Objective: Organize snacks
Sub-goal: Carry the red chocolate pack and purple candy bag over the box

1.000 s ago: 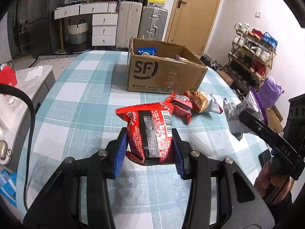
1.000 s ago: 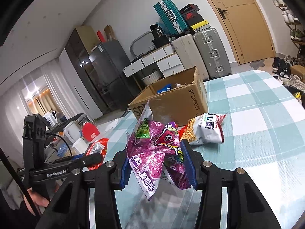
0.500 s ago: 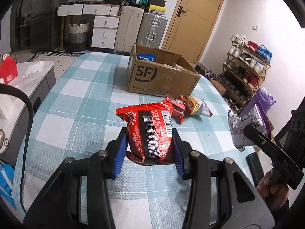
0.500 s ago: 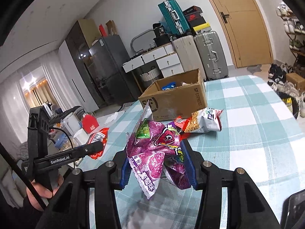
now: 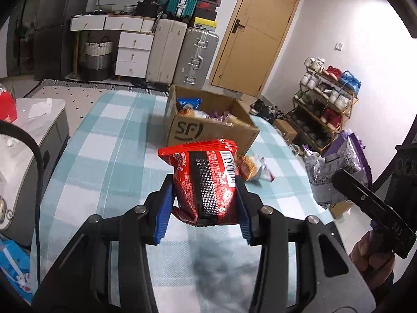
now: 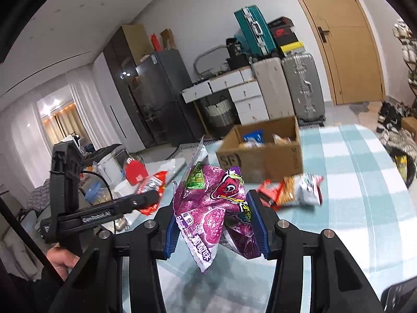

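**Snacks held in both grippers above the checked table**

Snacks are the matter here, and two packets are off the table. The left gripper [image 5: 204,206] has its blue pads pressed against the two sides of a red snack packet [image 5: 206,180], which stands upright between the jaws with its back seam and barcode facing the camera. The right gripper [image 6: 216,221] pinches a crumpled purple snack packet [image 6: 211,208] in the same way; the packet's lower corner hangs below the jaws and a clear strip of its top edge sticks up above them.

Beyond the left jaws, farther along the blue-and-white checked tablecloth [image 5: 109,156], stands an open cardboard box [image 5: 211,130] with several packets already inside, among them a blue one [image 5: 189,103]. Just past the right-hand pad of the left gripper, between it and the box, an orange-and-white snack bag [image 5: 251,167] lies on the cloth.

From the right wrist view the same box [image 6: 263,156] sits ahead of the jaws and slightly to their right. Loose packets lie on the cloth just beside the right-hand pad: a small red one [image 6: 268,191] and the orange-and-white bag [image 6: 299,190].
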A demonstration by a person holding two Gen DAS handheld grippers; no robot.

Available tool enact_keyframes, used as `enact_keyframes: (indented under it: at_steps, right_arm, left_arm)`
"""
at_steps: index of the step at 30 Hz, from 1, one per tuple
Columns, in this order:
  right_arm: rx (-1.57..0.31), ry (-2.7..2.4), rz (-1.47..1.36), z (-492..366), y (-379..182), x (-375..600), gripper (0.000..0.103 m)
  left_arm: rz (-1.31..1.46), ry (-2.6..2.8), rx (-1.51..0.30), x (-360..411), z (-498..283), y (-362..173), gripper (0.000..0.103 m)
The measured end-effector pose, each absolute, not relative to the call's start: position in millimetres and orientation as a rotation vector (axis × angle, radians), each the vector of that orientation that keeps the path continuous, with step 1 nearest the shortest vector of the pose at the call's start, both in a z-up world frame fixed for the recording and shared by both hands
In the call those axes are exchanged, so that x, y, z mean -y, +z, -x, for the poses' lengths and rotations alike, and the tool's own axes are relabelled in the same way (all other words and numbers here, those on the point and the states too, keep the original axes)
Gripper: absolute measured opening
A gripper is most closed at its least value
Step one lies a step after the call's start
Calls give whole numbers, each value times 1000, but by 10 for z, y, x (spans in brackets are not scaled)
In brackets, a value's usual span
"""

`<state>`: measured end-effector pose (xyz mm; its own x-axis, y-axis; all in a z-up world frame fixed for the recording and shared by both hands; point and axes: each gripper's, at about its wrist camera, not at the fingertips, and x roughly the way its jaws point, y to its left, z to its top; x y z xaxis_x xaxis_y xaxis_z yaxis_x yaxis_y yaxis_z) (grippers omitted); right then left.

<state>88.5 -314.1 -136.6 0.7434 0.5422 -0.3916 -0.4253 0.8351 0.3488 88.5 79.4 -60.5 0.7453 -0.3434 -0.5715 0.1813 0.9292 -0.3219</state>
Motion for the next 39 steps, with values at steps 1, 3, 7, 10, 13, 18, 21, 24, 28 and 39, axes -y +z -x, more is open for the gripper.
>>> enact_keyframes:
  at_steps: [1, 3, 7, 10, 13, 18, 21, 24, 28, 39]
  right_arm:
    - [-491, 551, -242, -895, -1301, 3114, 48]
    - [-467, 586, -231, -935, -1144, 3048, 48]
    - [-432, 630, -198, -1041, -881, 2951, 48]
    - [-423, 653, -192, -1160, -706, 2926, 48]
    - [-418, 668, -193, -1393, -498, 2934, 48]
    - [-414, 662, -184, -1692, -296, 2984, 48]
    - [-430, 654, -190, -1933, -175, 3031, 48]
    - [-447, 640, -214, -2201, -86, 3100, 48]
    - [-452, 616, -214, -2561, 28, 3152, 48]
    - [-536, 578, -162, -3479, -146, 3054, 48]
  left_arm:
    - [246, -296, -670, -787, -912, -543, 41]
    - [234, -296, -662, -765, -971, -438, 41]
    - [188, -284, -637, -734, -1071, -189, 41]
    - [166, -286, -638, -703, -1182, -36, 41]
    - [161, -291, -654, -671, -1364, 85, 41]
    - [179, -309, -686, -662, -1729, 269, 41]
    - [134, -282, -679, -614, -1950, 398, 41]
    - [131, -288, -693, -579, -2216, 513, 41]
    - [115, -296, -713, -480, -2584, 616, 41]
    - [69, -318, -820, -89, -3689, 284, 41]
